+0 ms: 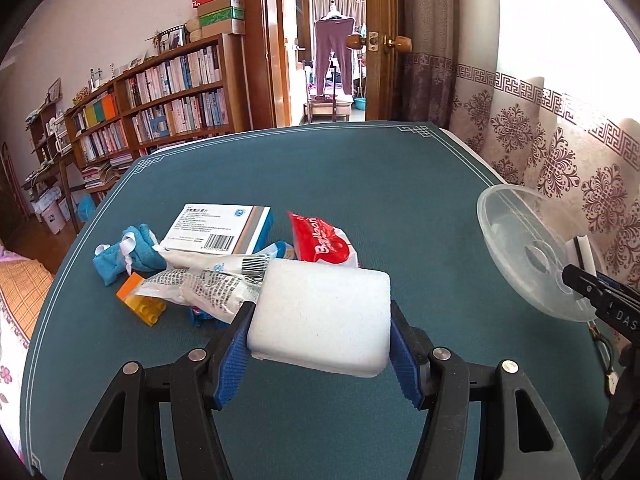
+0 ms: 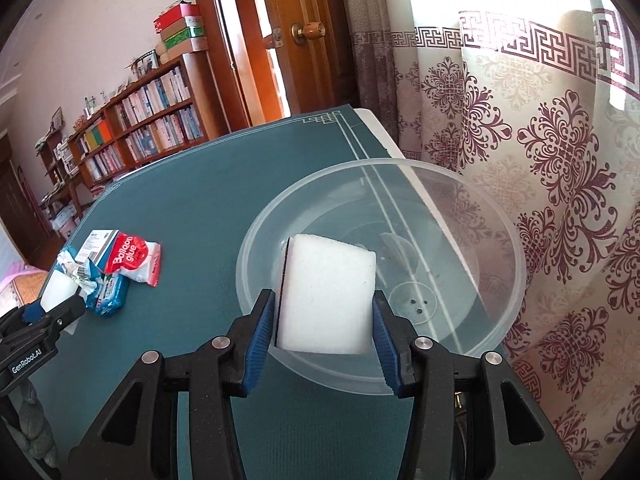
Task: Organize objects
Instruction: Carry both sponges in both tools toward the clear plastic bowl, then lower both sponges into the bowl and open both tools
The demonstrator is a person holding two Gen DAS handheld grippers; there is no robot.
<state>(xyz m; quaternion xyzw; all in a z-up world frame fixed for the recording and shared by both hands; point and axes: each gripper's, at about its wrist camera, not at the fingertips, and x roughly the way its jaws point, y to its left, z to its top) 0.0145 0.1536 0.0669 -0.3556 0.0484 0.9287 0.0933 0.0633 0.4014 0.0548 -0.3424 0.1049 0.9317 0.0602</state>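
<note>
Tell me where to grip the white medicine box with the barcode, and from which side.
Grip the white medicine box across its two long edges from above: it lies flat, top face clear, but the crumpled wrapper crowds its near edge.

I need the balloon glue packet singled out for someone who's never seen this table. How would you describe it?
On the teal table mat, look at the pile of clutter on the side away from the clear plastic bowl. The balloon glue packet lies at the edge of that pile nearest the bowl, beside the white medicine box. It is the only red-and-white item, printed "Balloon glue".
</note>
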